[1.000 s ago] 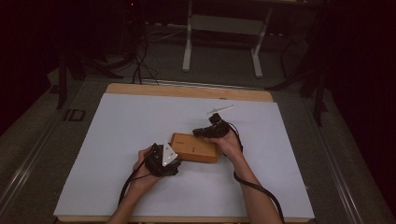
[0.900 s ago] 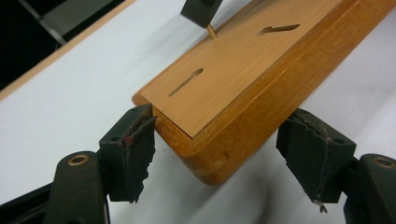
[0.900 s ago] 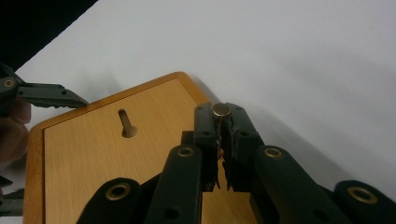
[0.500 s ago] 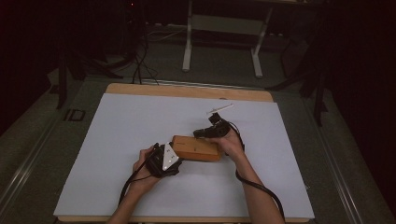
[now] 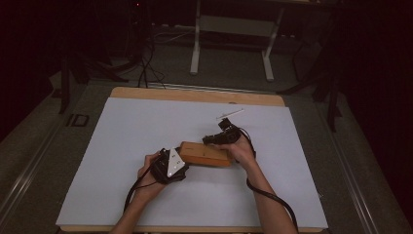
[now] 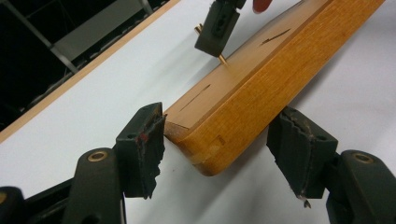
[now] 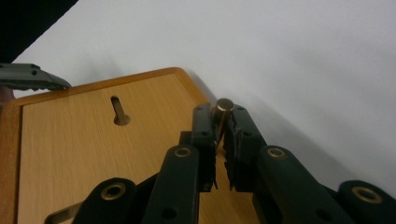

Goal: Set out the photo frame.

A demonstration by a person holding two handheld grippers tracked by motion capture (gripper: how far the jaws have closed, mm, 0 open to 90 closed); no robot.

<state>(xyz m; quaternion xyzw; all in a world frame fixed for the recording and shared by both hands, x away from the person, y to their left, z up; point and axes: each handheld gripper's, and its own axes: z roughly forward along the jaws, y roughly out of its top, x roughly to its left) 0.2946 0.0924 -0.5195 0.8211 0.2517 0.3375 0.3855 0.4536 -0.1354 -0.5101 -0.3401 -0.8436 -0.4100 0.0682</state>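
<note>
As our left gripper (image 6: 217, 158) has just been closing around the wooden block's (image 6: 261, 88) end on the white table (image 5: 122, 146), pads not yet gripping, our right gripper (image 7: 221, 140) pinches a brass pin (image 7: 224, 105) above it.

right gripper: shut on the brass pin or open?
Shut on it. In the right gripper view the right gripper has both pads against the brass pin, above the wooden block.

I see open white worktop (image 5: 122, 146) on every side of the wooden block (image 5: 204, 154), so either hand can pass freely. A thin white stick (image 5: 229, 114) lies near the far edge, the one small thing in my way.
</note>
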